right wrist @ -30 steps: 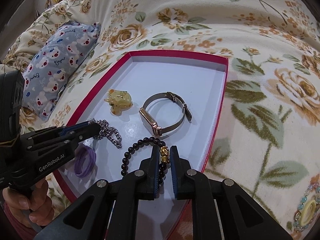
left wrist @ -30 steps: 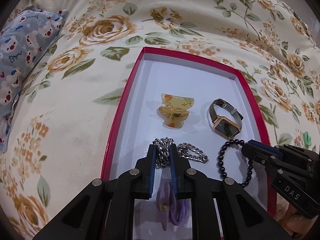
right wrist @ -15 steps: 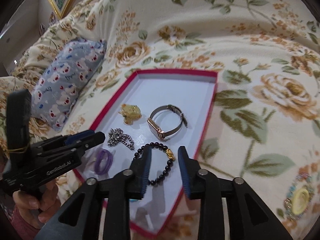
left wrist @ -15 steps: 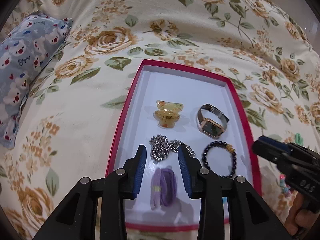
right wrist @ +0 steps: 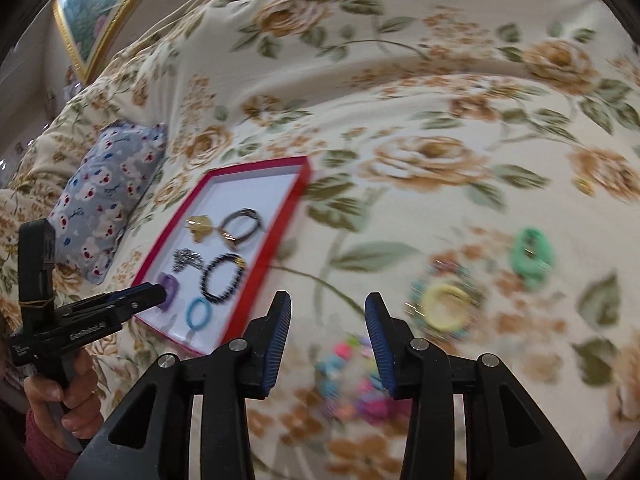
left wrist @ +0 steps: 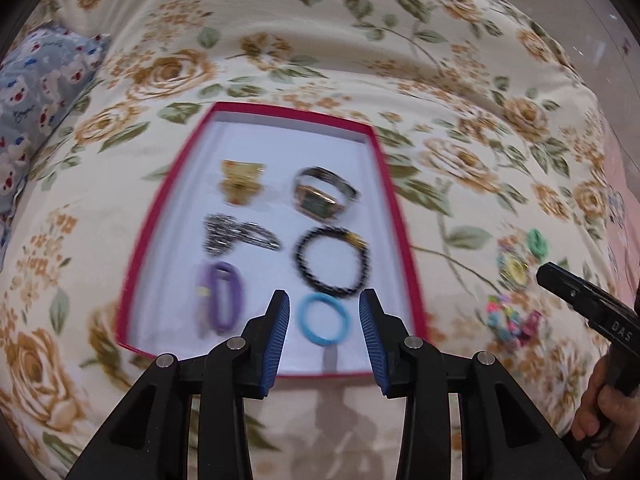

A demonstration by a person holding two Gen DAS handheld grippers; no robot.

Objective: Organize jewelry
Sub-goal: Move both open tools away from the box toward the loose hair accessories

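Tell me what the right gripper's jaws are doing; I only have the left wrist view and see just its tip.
Observer: The right gripper is open; its jaws have just been opening, with nothing gripped.
Operator: Say what lies under it.
Observer: A blurred multicoloured bead piece on the bedspread, seen through the gap.
Operator: Now place my left gripper from there.
Observer: Its tip overlaps the purple band near the tray's near corner.
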